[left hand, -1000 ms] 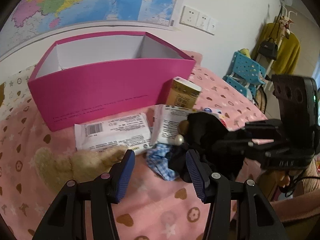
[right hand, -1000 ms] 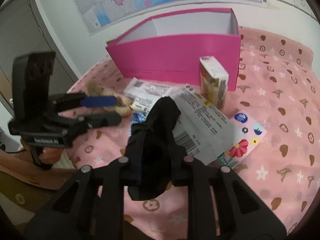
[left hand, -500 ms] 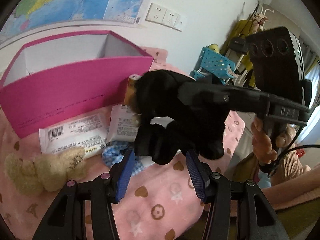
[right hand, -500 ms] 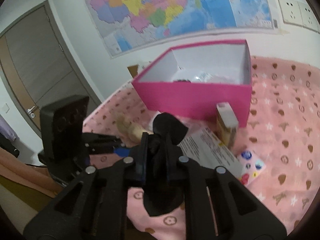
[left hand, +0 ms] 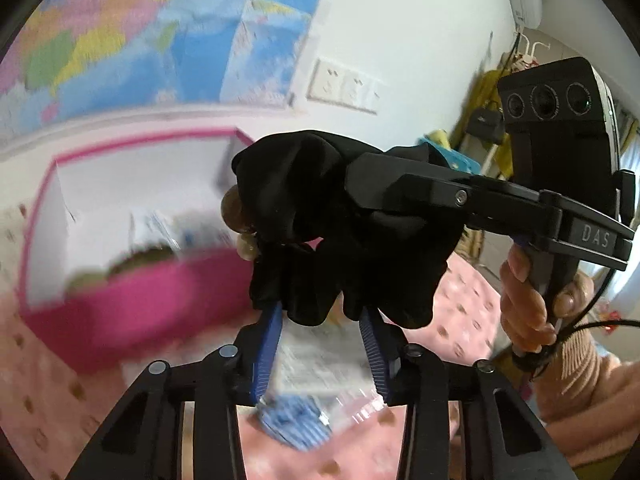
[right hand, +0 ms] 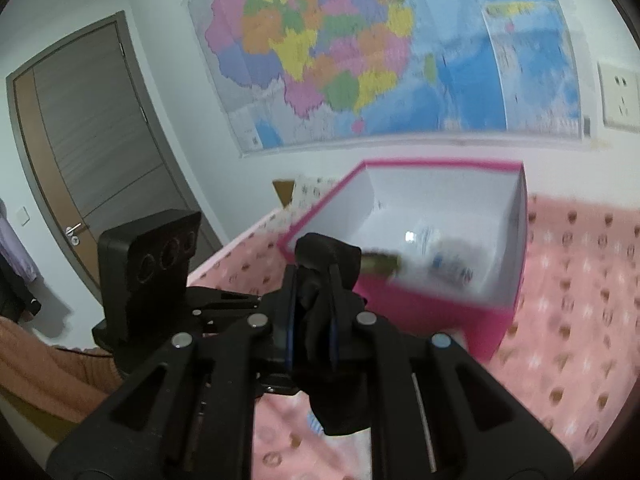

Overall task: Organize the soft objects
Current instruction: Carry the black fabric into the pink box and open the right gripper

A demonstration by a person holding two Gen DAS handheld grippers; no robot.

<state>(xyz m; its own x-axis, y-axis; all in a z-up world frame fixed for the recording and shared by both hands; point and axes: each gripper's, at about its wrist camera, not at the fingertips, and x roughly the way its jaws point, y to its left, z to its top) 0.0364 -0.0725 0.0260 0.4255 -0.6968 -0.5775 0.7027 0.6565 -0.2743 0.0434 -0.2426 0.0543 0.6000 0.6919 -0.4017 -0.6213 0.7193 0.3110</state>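
right gripper (right hand: 314, 316) clamps black scrunchie (right hand: 326, 280), aloft at 7 o'clock of pink box (right hand: 420, 304) | left gripper (left hand: 320, 320) spread, empty beneath | risk: dangling folds snag box rim, spilling outside

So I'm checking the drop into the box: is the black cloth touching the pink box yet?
Apart. The right wrist view shows the black cloth pinched in the right gripper, hanging in the air short of the pink box.
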